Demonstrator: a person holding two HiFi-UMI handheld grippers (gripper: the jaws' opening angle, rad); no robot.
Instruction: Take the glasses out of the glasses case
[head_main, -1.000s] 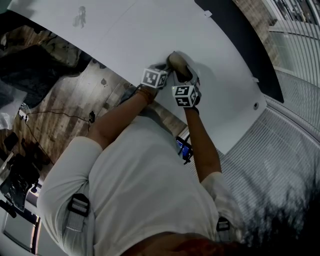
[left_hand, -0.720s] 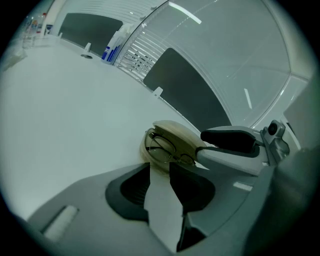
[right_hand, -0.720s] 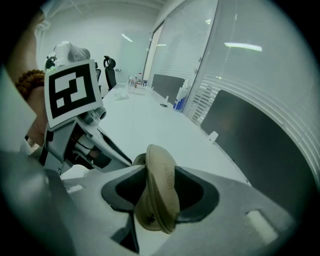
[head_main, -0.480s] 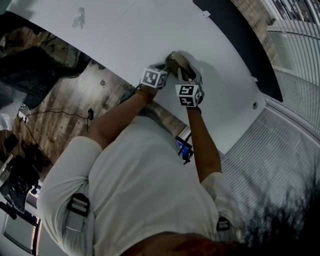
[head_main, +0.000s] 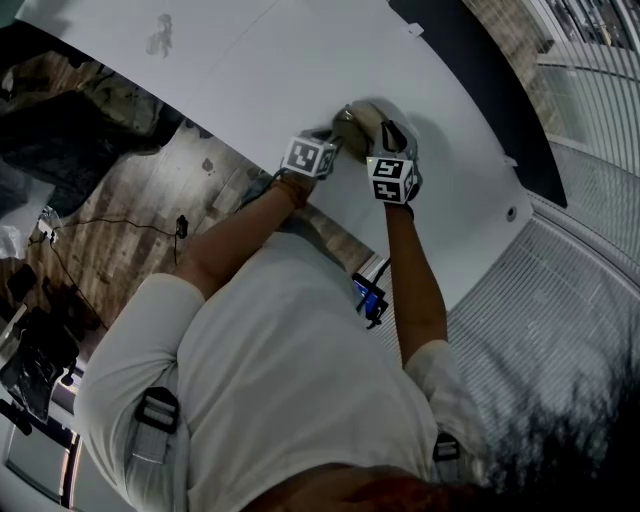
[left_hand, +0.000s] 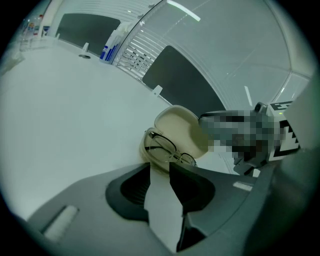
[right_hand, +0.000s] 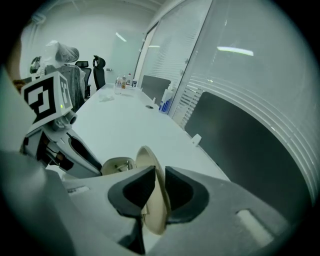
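Observation:
An open beige glasses case (head_main: 352, 122) lies on the white table (head_main: 250, 70). In the left gripper view, dark-rimmed glasses (left_hand: 167, 150) lie folded in its lower half, with the lid (left_hand: 181, 125) raised behind them. My left gripper (left_hand: 159, 167) is at the near end of the case's lower half and seems shut on it. My right gripper (right_hand: 159, 177) has just been closing and its pads press on the edge of the upright lid (right_hand: 150, 165). In the head view the left gripper (head_main: 335, 138) and the right gripper (head_main: 387, 135) meet at the case.
The table's near edge runs just in front of the person's body. Small bottles (right_hand: 125, 82) and a spray bottle (right_hand: 167, 100) stand far down the table, near office chairs (right_hand: 97, 70). A dark panel (right_hand: 240, 145) lines the table's far side.
My right gripper has shifted to the right and a little up, and its jaws have closed onto the lid. The lid now stands further open. The left gripper has stayed put.

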